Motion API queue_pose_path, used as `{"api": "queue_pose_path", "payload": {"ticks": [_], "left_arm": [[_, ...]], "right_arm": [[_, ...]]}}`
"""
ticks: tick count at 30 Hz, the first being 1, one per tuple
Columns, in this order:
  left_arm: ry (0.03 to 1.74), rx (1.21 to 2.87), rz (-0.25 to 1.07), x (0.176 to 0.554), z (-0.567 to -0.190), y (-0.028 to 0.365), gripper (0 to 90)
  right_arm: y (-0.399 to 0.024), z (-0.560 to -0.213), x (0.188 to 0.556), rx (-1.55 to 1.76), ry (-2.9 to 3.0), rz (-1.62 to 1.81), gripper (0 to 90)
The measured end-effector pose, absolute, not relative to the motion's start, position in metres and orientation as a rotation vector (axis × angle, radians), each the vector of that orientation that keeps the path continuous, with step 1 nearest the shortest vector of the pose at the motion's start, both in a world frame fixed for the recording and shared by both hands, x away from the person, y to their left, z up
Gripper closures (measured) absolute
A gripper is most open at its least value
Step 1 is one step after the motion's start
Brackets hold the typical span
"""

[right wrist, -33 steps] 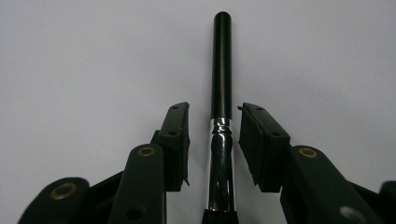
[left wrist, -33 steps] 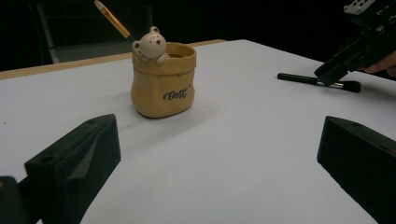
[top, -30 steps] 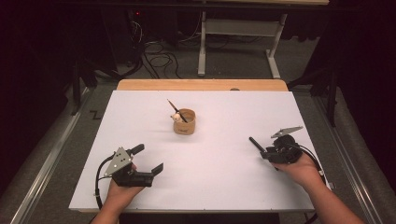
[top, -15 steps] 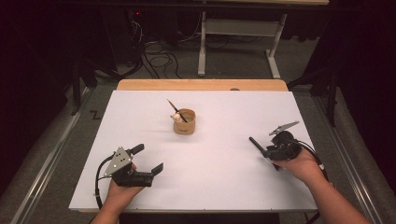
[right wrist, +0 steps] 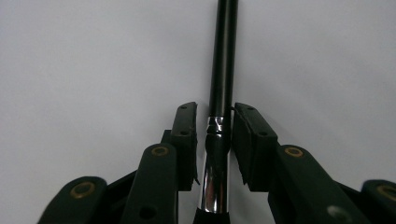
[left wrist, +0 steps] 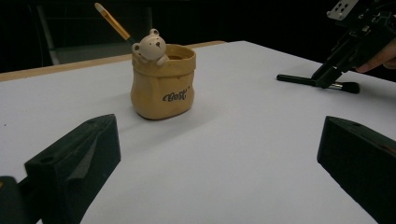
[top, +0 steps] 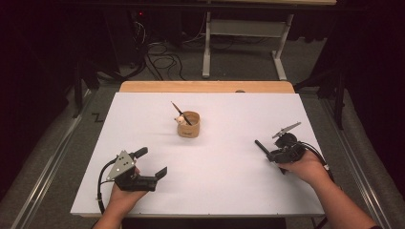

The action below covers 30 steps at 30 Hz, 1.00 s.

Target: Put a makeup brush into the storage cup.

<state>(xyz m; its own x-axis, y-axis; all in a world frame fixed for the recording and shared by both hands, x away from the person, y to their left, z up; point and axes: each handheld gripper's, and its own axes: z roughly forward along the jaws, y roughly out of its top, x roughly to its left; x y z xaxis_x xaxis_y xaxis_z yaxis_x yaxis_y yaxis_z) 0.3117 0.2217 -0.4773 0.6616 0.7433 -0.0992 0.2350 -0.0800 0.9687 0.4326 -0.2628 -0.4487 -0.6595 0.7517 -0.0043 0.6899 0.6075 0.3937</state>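
In the high view the right claw (top: 265, 151) sat at the right middle of the frame, low over the white surface (top: 224, 191), with a black-handled makeup brush (top: 261, 147) lying flat under it. Its own view showed the brush (right wrist: 219, 140) running up the middle of the frame between the two jaws; these had just been closing and stood close on either side of the shiny metal collar, with a thin gap left at each pad, so the brush was not yet pinched. The left claw (top: 152, 164), at the lower left, rested on the surface with its jaws spread wide and nothing between them. A tan bear-topped pot (top: 188, 125) holding another brush (top: 180, 112) stood upright near the upper centre, well apart from both claws.
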Motion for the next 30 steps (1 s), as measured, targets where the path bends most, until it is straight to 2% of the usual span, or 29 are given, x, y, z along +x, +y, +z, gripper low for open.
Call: {"api": "queue_pose_path", "payload": {"ticks": [4, 10, 30], "left_arm": [[0.816, 1.643, 0.51, 0.312, -0.478, 0.222, 0.3], [0.814, 1.642, 0.509, 0.312, -0.477, 0.222, 0.3], [0.811, 1.646, 0.507, 0.312, -0.478, 0.221, 0.3]], "right_arm": [[-0.261, -0.449, 0.433, 1.194, 2.669, 0.533, 72.7], [-0.258, -0.449, 0.433, 1.164, 2.676, 0.495, 78.9], [-0.248, -0.436, 0.424, 1.081, 2.646, 0.506, 79.9]]}}
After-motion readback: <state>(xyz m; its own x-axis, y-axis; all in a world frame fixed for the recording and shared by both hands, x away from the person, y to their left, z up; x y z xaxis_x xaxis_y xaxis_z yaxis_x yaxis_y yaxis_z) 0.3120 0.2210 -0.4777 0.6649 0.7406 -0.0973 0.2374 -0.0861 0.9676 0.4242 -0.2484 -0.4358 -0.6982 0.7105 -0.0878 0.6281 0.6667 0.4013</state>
